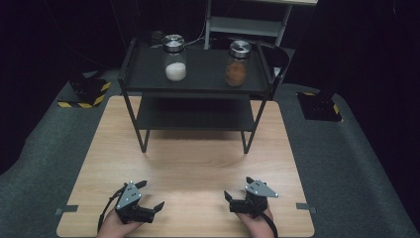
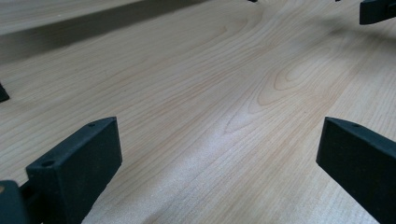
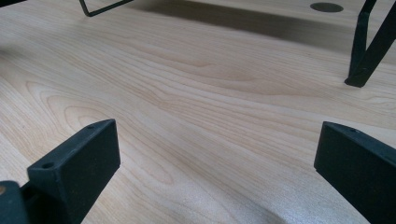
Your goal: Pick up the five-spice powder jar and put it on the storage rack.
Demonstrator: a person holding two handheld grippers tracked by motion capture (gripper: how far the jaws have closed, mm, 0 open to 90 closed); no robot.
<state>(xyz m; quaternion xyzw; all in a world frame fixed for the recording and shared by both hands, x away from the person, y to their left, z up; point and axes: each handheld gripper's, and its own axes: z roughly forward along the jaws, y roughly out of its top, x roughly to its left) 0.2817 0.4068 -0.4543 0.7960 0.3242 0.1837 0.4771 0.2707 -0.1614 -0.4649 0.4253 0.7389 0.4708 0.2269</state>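
Plainly, both tools rested low on the near edge of the wooden bench point(image 1: 188, 163), the left tool point(image 1: 148, 198) and the right tool point(image 1: 236, 191) each spread wide and holding nothing. Well apart from them, on the top shelf of the black rack point(image 1: 130, 64), stood the jar of white powder point(image 1: 175, 58) and the jar of brown powder point(image 1: 237, 63). Reaching up, a tool could have struck the shelf's raised rim, or nudged a smooth, tall jar and toppled it off the back.
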